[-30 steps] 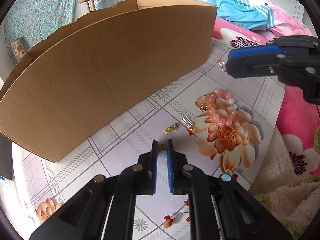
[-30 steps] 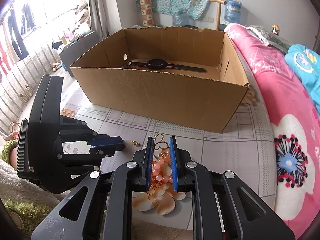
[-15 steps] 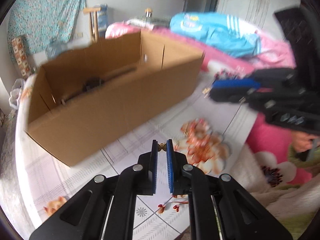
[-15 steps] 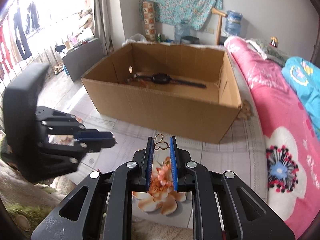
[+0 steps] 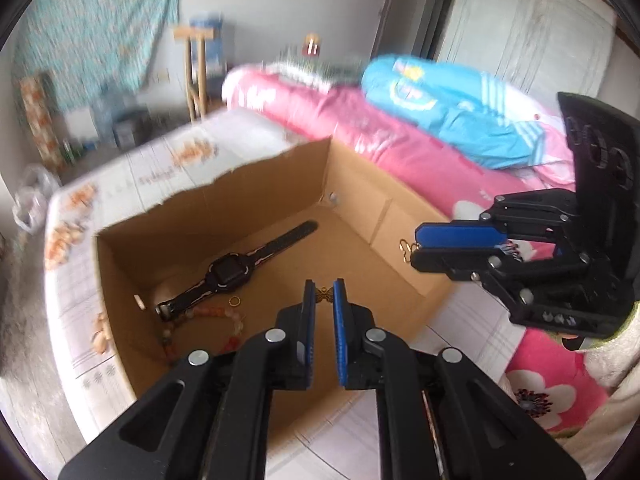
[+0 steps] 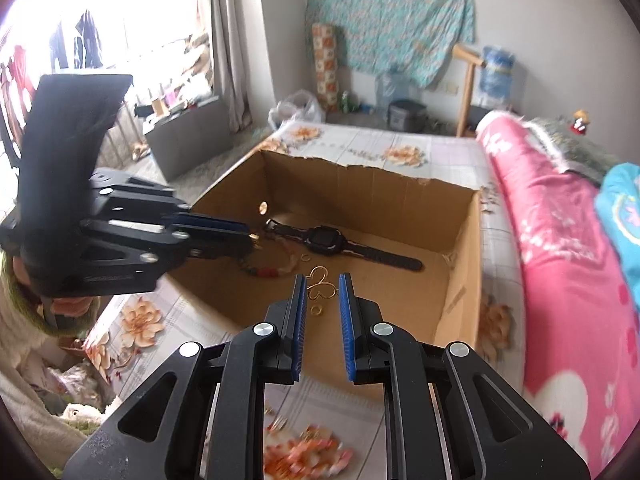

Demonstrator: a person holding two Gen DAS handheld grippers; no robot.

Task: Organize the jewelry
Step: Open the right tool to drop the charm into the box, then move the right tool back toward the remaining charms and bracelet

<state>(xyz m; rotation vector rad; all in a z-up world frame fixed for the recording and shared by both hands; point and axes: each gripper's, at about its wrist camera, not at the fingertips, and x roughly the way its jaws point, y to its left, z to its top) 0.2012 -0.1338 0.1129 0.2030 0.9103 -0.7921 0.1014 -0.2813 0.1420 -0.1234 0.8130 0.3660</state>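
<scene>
In the left wrist view, a small gold earring [image 5: 325, 294] is pinched at the tips of the left hand-held gripper [image 5: 323, 300], which is poised over the open cardboard box [image 5: 404, 240]; a black watch [image 5: 232, 270] and a bead bracelet [image 5: 208, 314] lie on the box floor. The right hand-held gripper [image 5: 414, 249] is seen alongside, closed on a gold wire earring [image 5: 406, 250]. In the right wrist view, that gold wire earring [image 6: 320, 282] is clamped between narrow jaws above the box interior. Each piece would best be lowered well past the rim before release, kept clear of the watch, so nothing bounces out.
</scene>
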